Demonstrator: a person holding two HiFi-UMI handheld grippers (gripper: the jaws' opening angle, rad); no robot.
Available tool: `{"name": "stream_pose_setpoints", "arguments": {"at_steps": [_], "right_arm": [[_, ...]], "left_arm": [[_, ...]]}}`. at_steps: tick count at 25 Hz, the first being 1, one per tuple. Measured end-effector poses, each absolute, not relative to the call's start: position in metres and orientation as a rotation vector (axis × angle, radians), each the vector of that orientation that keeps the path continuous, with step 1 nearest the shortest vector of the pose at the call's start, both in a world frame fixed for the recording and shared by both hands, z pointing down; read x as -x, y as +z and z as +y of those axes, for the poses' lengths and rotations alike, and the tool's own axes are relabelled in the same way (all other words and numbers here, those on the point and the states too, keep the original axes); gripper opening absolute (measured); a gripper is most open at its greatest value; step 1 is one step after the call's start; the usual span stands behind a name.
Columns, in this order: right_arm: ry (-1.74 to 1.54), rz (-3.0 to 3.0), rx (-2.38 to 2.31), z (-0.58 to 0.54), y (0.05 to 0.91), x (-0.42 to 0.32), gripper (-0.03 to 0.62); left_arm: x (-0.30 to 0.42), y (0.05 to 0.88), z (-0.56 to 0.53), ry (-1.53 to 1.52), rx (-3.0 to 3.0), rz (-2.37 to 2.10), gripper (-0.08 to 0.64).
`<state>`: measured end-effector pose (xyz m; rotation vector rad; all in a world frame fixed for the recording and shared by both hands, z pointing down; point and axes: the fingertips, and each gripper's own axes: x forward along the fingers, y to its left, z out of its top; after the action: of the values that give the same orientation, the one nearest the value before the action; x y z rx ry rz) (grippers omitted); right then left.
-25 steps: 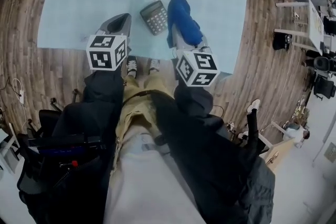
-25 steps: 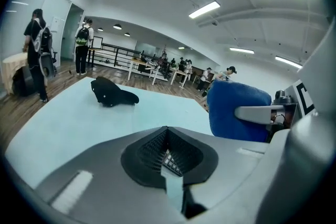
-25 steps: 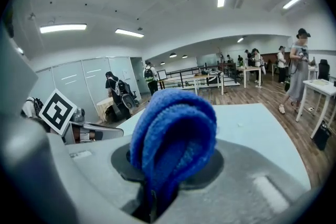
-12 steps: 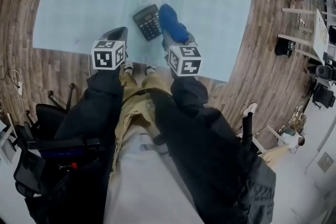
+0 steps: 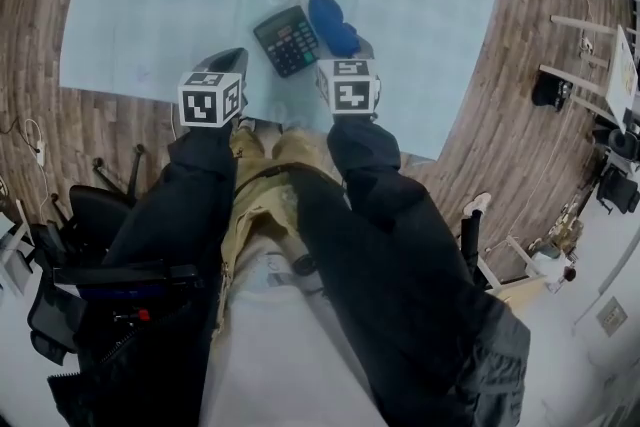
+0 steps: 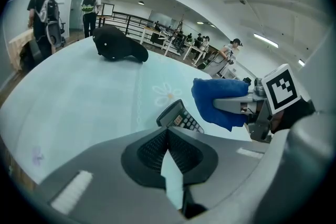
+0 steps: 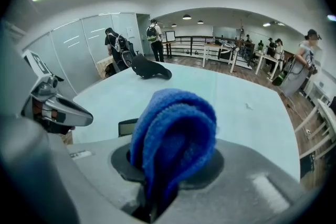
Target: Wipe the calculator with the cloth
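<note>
Right gripper (image 5: 352, 53) is clamping the folded blue cloth (image 5: 333, 22); left gripper (image 6: 168, 131) is holding nothing.
Left jaws are meeting at their tips. The calculator (image 5: 287, 40) is lying face up on the pale blue mat (image 5: 150, 5), just left of the cloth and ahead of both grippers; contact cannot be confirmed.

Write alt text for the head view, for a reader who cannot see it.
Seen from above, the right tool holds a folded blue terry cloth just to the right of a dark grey pocket calculator, which lies on a pale blue tablecloth. The left tool hangs with nothing in it near the tablecloth's front edge, left of the calculator.
</note>
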<state>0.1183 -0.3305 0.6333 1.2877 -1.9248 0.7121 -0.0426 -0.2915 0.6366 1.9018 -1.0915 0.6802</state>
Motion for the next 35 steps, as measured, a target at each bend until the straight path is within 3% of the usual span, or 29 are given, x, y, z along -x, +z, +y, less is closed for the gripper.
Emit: {"name": "stream_pose_setpoints", "arguments": {"at_steps": [11, 35], "right_arm": [[0.638, -1.858, -1.167, -0.326, 0.689, -0.089, 0.101], [0.607, -2.014, -0.804, -0.237, 0.701, -0.008, 0.100]], "left_arm": [[0.054, 0.649, -0.290, 0.678, -1.863, -1.100, -0.002], [0.075, 0.642, -0.256, 0.661, -1.865, -1.132, -0.002]]}}
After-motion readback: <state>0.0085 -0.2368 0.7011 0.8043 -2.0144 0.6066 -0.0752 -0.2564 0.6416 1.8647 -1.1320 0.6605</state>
